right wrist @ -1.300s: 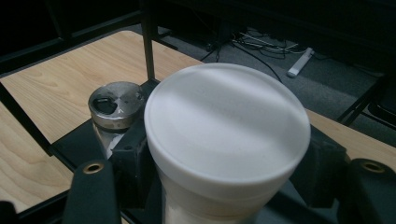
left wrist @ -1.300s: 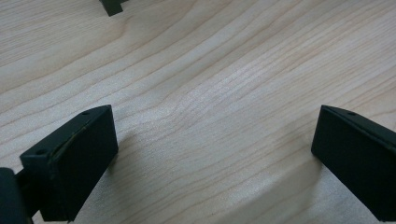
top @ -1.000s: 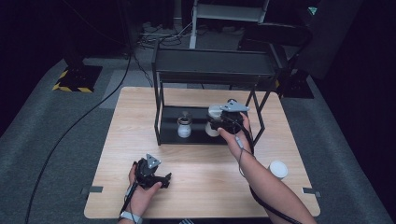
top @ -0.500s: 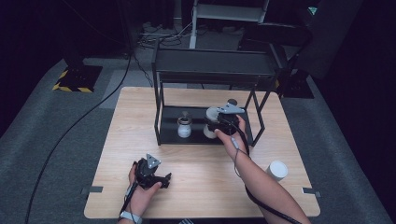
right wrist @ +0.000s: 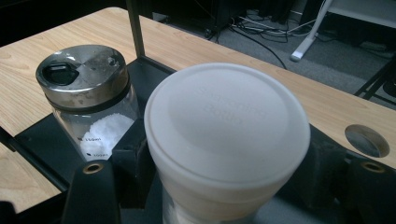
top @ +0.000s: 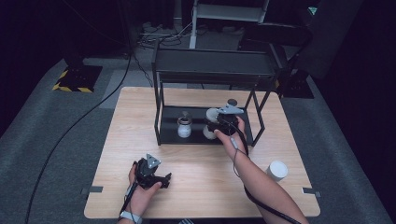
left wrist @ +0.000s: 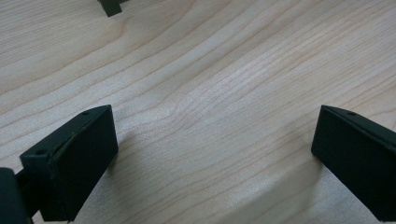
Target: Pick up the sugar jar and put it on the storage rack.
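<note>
My left gripper [top: 154,176] rests on the wooden table [top: 201,186], well in front of the black rack [top: 210,70], its jaws spread wide over bare wood. On the rack's lower shelf stands a glass shaker [top: 184,127] with a steel lid, holding white grains. Just right of it on the same shelf, my right gripper [top: 215,128] is clamped on the white-lidded jar [right wrist: 226,140], one jaw on each side. Farther right, outside the rack, stands a white cup [top: 277,170].
</note>
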The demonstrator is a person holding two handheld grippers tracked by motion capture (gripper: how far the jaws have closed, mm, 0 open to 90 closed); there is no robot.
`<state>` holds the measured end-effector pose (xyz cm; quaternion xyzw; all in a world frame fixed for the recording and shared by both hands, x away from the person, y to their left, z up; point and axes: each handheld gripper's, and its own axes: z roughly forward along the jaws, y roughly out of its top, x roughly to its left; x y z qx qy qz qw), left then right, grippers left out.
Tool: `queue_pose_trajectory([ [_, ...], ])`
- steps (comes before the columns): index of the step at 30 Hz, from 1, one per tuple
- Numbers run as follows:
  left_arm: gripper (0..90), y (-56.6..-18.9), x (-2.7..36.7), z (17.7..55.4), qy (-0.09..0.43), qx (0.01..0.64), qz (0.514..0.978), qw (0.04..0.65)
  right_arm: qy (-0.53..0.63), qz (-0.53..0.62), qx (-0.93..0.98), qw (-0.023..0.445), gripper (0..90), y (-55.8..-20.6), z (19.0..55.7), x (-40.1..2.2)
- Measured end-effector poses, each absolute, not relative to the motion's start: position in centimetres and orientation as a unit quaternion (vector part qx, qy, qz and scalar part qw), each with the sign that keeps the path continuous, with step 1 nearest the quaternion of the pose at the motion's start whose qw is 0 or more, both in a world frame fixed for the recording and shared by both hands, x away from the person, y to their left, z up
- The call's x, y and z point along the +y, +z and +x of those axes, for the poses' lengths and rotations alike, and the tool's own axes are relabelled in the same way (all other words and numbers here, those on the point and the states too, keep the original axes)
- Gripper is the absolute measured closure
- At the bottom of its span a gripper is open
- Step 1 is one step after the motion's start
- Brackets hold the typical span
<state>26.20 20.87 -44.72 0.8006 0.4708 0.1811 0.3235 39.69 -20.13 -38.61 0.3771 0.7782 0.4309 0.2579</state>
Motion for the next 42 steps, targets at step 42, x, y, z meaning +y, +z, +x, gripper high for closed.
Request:
queue_pose_trajectory([
  [42, 0.4, -44.7, 20.7, 26.2, 0.184, 0.475, 0.798, 0.322, 0.489, 0.373, 0.743, 0.264, 10.6, -30.4, 28.3, -29.6],
])
